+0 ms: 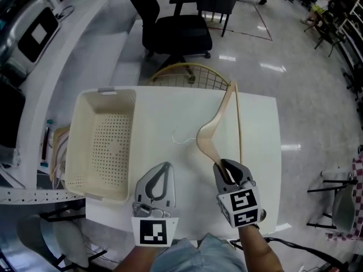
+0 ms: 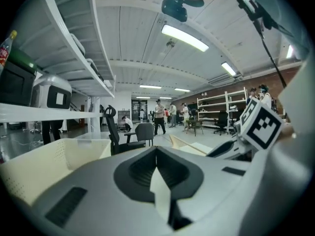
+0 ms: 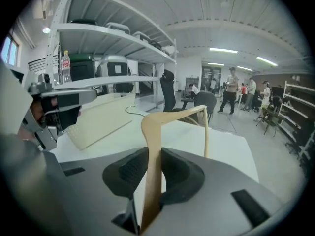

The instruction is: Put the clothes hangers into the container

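Observation:
A wooden clothes hanger [image 1: 220,113] with a thin metal hook hangs lifted over the white table [image 1: 258,152]. My right gripper [image 1: 225,166] is shut on the end of one of its arms. In the right gripper view the wooden arm [image 3: 170,116] rises out from between the pads of the right gripper [image 3: 151,156]. A cream perforated container [image 1: 72,152] stands on the table's left side, with nothing visible inside. My left gripper [image 1: 164,166] hovers near its right front corner, shut and holding nothing. In the left gripper view the left gripper [image 2: 156,151] has its tips together, with the container [image 2: 44,166] to the left.
A black office chair [image 1: 176,30] and a gold wire frame [image 1: 190,75] stand behind the table's far edge. Tan wooden pieces [image 1: 57,149] lie beside the container on the left, next to a white counter. On the right the table ends at glossy floor.

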Tool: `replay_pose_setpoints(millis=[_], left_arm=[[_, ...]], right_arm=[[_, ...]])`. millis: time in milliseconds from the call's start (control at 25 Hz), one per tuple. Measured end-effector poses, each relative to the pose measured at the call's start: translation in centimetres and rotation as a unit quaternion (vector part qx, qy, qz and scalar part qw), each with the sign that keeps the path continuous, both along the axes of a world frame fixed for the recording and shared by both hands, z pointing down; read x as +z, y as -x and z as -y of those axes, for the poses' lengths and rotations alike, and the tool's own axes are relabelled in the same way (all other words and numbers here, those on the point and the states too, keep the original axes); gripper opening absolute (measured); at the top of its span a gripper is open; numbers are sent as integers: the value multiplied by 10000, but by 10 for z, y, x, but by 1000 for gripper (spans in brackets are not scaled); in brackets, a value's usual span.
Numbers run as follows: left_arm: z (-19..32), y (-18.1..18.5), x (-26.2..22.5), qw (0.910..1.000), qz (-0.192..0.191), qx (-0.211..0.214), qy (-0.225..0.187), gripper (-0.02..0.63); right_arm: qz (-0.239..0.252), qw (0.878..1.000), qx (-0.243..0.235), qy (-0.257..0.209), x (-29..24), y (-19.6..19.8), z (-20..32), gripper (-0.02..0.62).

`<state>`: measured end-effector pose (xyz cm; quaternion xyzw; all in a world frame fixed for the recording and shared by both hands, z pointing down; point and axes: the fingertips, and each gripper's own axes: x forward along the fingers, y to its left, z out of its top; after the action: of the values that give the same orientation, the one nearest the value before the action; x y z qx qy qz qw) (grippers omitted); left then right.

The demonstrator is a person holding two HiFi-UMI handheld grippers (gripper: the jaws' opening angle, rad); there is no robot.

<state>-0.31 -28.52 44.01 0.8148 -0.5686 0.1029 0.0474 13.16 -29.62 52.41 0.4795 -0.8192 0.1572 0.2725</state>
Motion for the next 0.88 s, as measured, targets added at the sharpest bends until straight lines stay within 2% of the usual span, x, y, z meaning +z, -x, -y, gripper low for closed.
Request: replay_pose_setpoints(millis=[280, 520, 880], left_arm=[[-2, 11, -66, 9974, 18, 32, -723, 12], [-21, 16, -91, 9961, 76, 28, -879, 11], [-31, 30, -94, 9954, 85, 48, -950, 12]], right_arm=[[256, 9975, -83, -658, -87, 24, 7, 89], [330, 9955, -80, -890, -119, 29, -5, 89], [345, 9953, -16, -910, -122, 39, -13, 89]])
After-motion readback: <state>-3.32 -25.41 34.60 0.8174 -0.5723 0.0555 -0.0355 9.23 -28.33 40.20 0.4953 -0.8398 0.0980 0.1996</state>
